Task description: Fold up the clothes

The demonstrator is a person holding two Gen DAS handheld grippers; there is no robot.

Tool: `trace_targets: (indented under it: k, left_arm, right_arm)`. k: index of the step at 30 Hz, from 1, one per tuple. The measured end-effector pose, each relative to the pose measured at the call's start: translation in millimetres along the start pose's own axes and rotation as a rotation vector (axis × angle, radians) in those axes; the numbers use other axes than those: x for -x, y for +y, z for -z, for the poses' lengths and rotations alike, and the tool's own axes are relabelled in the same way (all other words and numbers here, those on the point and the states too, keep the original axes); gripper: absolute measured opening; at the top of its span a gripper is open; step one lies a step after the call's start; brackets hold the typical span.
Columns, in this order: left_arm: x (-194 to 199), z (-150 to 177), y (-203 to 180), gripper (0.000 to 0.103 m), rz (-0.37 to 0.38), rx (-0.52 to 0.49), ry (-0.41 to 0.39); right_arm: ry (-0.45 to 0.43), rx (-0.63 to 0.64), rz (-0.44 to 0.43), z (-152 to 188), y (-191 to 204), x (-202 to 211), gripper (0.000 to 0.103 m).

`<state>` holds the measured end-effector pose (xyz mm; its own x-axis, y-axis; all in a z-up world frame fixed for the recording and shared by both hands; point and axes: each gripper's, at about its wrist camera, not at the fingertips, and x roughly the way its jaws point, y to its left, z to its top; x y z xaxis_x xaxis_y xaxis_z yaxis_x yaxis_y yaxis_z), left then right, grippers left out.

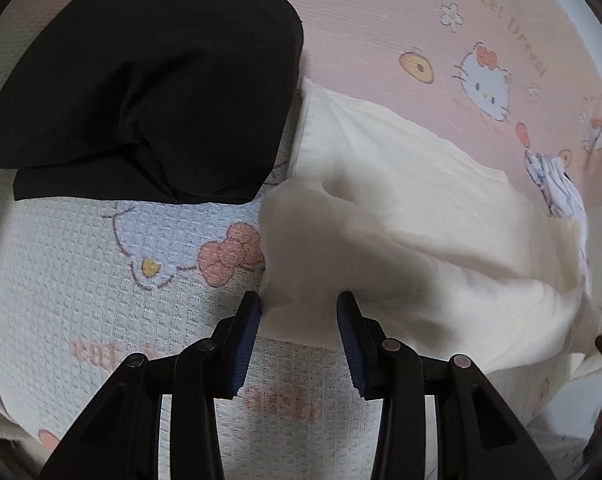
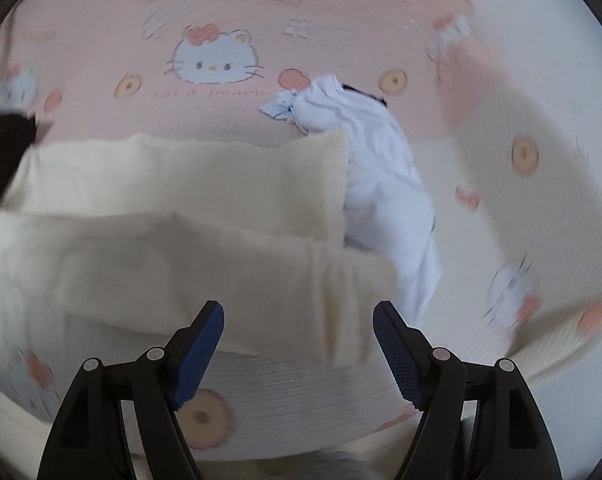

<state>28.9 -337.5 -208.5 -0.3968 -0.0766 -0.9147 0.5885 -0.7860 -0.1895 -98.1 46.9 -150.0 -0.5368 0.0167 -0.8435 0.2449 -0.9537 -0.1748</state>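
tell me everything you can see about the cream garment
The cream garment is soft, plain, pale cloth, folded over itself in thick layers with rounded creases. It lies on the Hello Kitty bedspread, its end beside the black garment and its other end over the white garment. Both open grippers, left gripper and right gripper, straddle its near edge.

1. A bed covered by a pink and white waffle-weave blanket point(image 1: 81, 304) printed with cartoon cats carries everything.
2. On it lie a folded black garment point(image 1: 141, 92), a cream cloth garment point(image 1: 401, 208) just beside it, and a crumpled white garment point(image 2: 381, 168).
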Motion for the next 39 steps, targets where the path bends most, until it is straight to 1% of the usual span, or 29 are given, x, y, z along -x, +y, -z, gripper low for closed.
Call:
trace_targets:
  k: [2, 4, 5, 6, 8, 10, 11, 12, 16, 18, 21, 24, 27, 30, 33, 37, 38, 39]
  left_arm:
    - [4, 3, -3, 0.036, -0.023, 0.018, -0.019]
    - [16, 9, -2, 0.036, -0.020, 0.055, -0.058]
    - [22, 12, -1, 0.036, -0.019, 0.074, -0.077]
    - [28, 17, 1, 0.036, -0.004, 0.097, -0.090]
    - [39, 28, 3, 0.036, 0.043, 0.136, -0.104]
    - [44, 38, 2, 0.036, 0.057, 0.149, -0.102]
    - [46, 47, 1, 0.036, 0.058, 0.154, -0.103]
    - [47, 54, 0, 0.036, 0.059, 0.158, -0.104]
    - [37, 73, -21, 0.036, 0.105, 0.100, -0.082]
    - [28, 76, -35, 0.036, 0.085, 0.050, -0.061]
    - [17, 71, -52, 0.036, 0.093, -0.006, -0.058]
    - [10, 60, -62, 0.036, 0.077, -0.039, -0.065]
    - [4, 41, -63, 0.036, 0.076, -0.045, -0.054]
    - [-9, 23, -69, 0.036, 0.084, -0.030, -0.057]
    - [-27, 12, -69, 0.037, 0.065, -0.006, 0.004]
    - [-39, 9, -72, 0.037, -0.013, -0.030, 0.047]
    - [-40, 11, -80, 0.037, -0.057, -0.071, 0.048]
    - [-40, 14, -85, 0.038, -0.082, -0.094, 0.037]
  right_arm:
    - [-0.020, -0.046, 0.019, 9, 6, -2, 0.076]
    - [-0.046, -0.081, 0.073, 15, 14, 1, 0.076]
    - [-0.066, -0.089, 0.070, 19, 20, 6, 0.076]
    - [-0.084, -0.096, 0.060, 23, 27, 11, 0.076]
    - [-0.089, -0.086, -0.026, 27, 46, 17, 0.076]
    - [-0.059, -0.070, -0.093, 27, 63, 15, 0.076]
    - [-0.057, -0.064, -0.115, 27, 70, 13, 0.076]
    - [-0.060, -0.054, -0.120, 27, 76, 12, 0.076]
    - [-0.045, -0.011, -0.134, 26, 101, 0, 0.076]
    - [-0.037, -0.001, -0.153, 25, 109, -6, 0.076]
    - [-0.044, 0.015, -0.183, 22, 120, -11, 0.076]
    - [-0.077, 0.031, -0.152, 16, 128, -13, 0.076]
    - [-0.038, 0.007, -0.179, 4, 126, -29, 0.076]
    - [0.018, -0.005, -0.183, -13, 126, -53, 0.076]
    - [0.075, 0.015, -0.161, -28, 132, -76, 0.077]
    - [0.137, 0.082, -0.093, -41, 147, -95, 0.084]
    - [0.154, 0.069, -0.094, -43, 146, -98, 0.084]
    - [0.169, 0.057, -0.098, -46, 146, -100, 0.086]
